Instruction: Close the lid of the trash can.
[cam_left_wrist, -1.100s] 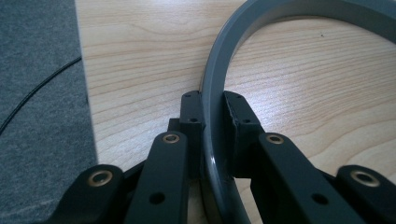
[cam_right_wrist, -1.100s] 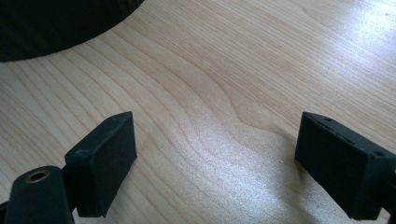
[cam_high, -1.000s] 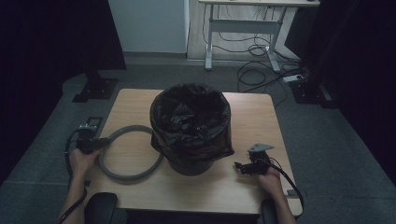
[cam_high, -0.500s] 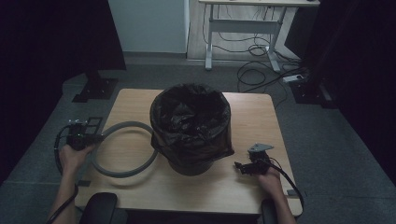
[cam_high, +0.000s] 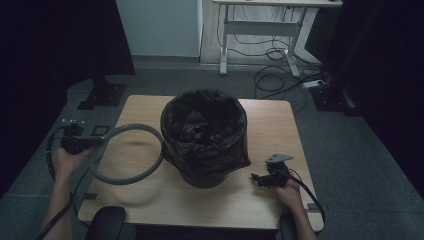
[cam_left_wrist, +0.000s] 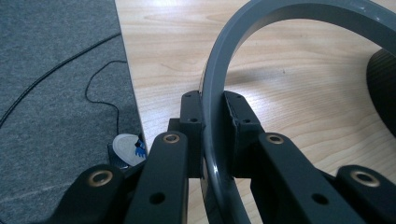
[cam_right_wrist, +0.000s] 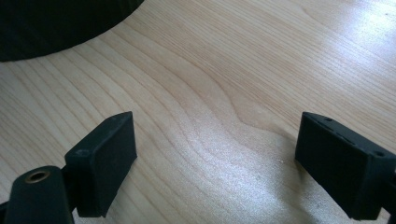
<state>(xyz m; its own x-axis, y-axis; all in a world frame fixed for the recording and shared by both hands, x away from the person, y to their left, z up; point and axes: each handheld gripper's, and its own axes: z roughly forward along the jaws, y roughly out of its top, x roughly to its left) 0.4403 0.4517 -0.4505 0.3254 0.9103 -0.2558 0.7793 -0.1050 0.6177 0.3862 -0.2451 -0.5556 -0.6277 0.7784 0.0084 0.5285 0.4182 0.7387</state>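
Note:
A grey plastic ring (cam_high: 131, 155) hangs over the table's left side, beside a bin lined with a black bag (cam_high: 205, 135) at the table's middle. My left gripper (cam_high: 92, 145) is shut on the ring's left rim, just off the table's left edge. In the left gripper view the ring (cam_left_wrist: 233, 60) arches up from between the jaws of my left gripper (cam_left_wrist: 214, 116). My right gripper (cam_high: 257, 178) rests on the table to the right of the bin, open. The right gripper view has my right gripper (cam_right_wrist: 219, 140) with bare wood between its pads, and the bin's dark base (cam_right_wrist: 56, 23) at upper left.
The wooden table (cam_high: 270, 130) stands on grey carpet. A white desk (cam_high: 260, 20) and loose cables (cam_high: 280, 70) lie beyond it. A black stand base (cam_high: 102, 95) sits off the far left corner. Chair armrests (cam_high: 105, 222) show at the near edge.
My left gripper has carried the ring leftward and a little up, away from the bin, out past the table's left edge. The right gripper has not moved.

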